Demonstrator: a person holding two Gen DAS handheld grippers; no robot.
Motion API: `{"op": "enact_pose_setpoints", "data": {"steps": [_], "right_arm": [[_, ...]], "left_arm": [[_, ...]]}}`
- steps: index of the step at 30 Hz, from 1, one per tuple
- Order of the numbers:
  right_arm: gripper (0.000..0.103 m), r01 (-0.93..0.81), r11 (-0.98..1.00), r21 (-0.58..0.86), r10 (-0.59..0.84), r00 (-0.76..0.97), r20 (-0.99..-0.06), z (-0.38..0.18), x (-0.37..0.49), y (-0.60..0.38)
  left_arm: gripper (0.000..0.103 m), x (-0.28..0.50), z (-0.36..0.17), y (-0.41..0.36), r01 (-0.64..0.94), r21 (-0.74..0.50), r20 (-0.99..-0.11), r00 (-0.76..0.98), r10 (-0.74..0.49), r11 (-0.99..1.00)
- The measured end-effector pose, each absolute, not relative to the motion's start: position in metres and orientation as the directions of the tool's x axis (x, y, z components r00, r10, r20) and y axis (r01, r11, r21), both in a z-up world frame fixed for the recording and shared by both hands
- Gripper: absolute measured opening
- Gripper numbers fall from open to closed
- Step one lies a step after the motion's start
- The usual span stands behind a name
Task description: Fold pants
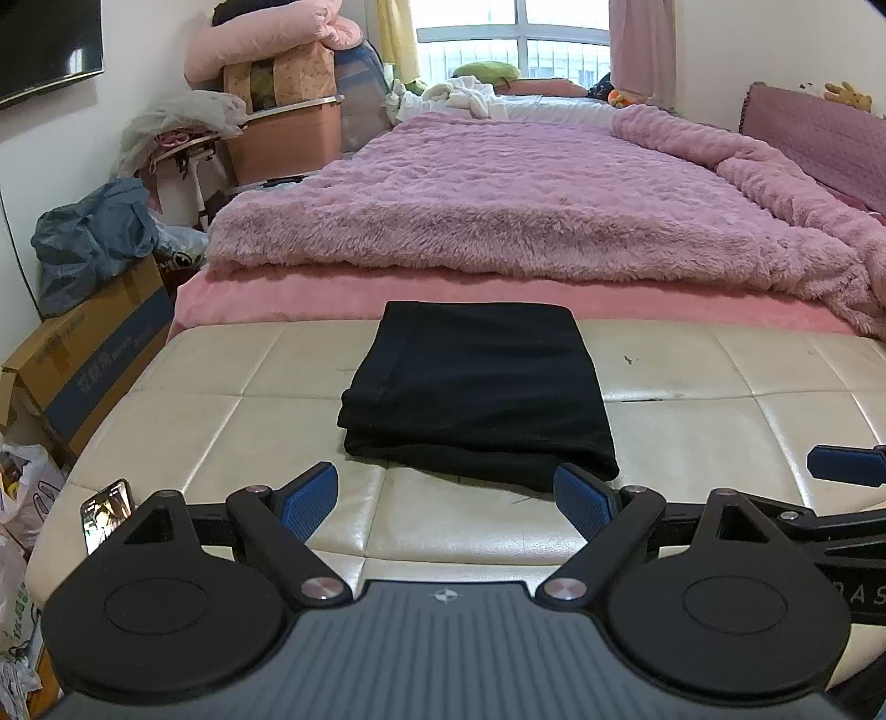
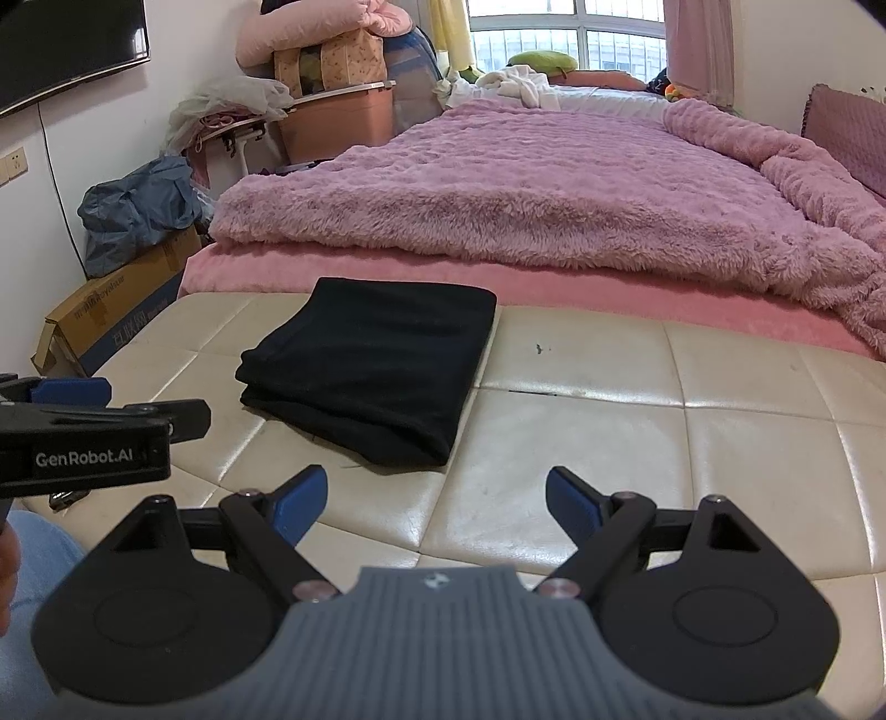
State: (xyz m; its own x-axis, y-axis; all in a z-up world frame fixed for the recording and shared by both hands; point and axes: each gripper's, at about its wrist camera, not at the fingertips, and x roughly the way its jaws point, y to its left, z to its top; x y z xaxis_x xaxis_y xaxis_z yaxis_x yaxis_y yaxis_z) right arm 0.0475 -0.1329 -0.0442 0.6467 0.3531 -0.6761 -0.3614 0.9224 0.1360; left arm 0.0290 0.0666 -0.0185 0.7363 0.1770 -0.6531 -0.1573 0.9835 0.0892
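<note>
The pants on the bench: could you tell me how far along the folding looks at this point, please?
Done: the black pants lie folded into a compact, layered rectangle on the cream bench. In hand: nothing; the left gripper and the right gripper are both open and empty, short of the cloth. Left: little that I can see, perhaps tidying the slightly uneven near edge.

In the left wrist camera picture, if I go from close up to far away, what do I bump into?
Left claw → black pants → pink bed edge → fluffy blanket → white clothes → window.
</note>
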Motion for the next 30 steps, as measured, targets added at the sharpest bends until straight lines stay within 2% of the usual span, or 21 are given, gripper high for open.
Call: {"op": "enact_pose_setpoints", "data": {"steps": [30], "right_arm": [[0.082,-0.358,0.923,0.141,0.355,0.649,-0.673,-0.0397,0.0439,-0.1333]], "left_arm": [[0.102,0.0258,-0.0173,0.0651,-0.155,0.091,-0.646,0.742,0.177,0.984]]}}
